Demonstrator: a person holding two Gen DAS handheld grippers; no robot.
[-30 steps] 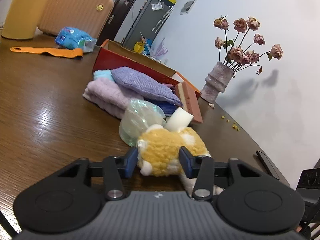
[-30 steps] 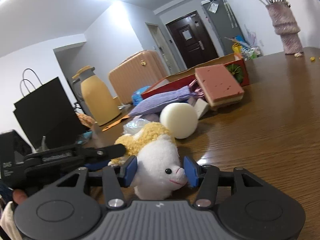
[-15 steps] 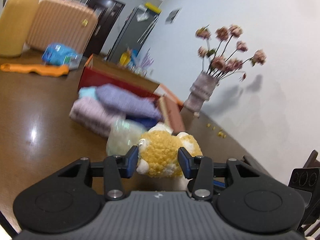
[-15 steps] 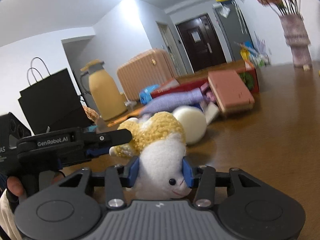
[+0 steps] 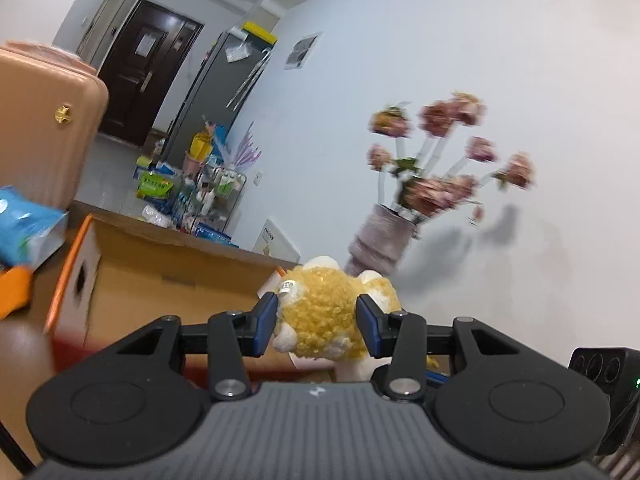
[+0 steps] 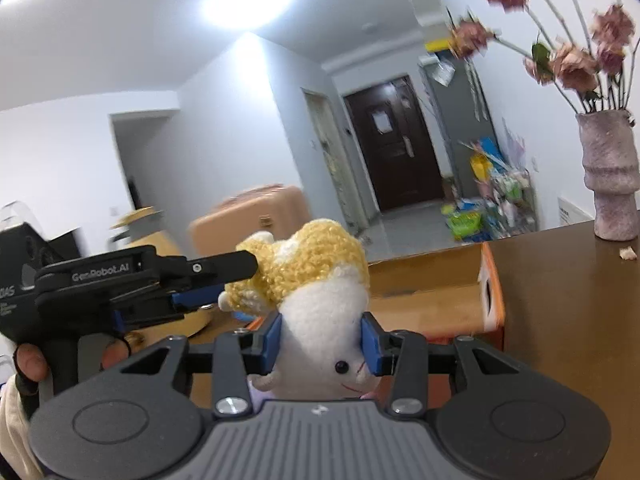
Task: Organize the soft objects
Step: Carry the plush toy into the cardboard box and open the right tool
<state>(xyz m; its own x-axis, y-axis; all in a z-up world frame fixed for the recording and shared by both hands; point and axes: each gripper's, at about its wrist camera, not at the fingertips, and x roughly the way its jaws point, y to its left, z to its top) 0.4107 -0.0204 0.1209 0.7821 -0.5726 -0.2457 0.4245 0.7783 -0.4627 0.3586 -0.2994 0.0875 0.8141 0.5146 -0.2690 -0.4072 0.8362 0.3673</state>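
A plush toy with a curly yellow back [image 5: 320,316] and a white face [image 6: 324,344] is held in the air by both grippers. My left gripper [image 5: 317,322] is shut on its yellow back end. My right gripper [image 6: 321,344] is shut on its white head. In the right wrist view the left gripper [image 6: 208,280] reaches in from the left and pinches the yellow part. An open cardboard box [image 5: 160,264] with an orange rim lies just beyond the toy; it also shows in the right wrist view [image 6: 432,280]. The other soft things are hidden below the views.
A vase of dried roses [image 5: 384,236] stands on the brown table [image 6: 568,320] to the right of the box. A peach suitcase [image 5: 36,120], a blue packet [image 5: 28,224] and an orange strap [image 5: 12,292] are at the left.
Both grippers have lifted the plush toy off the table and carried it up toward the box. The towels, sponge and ball have dropped out of view.
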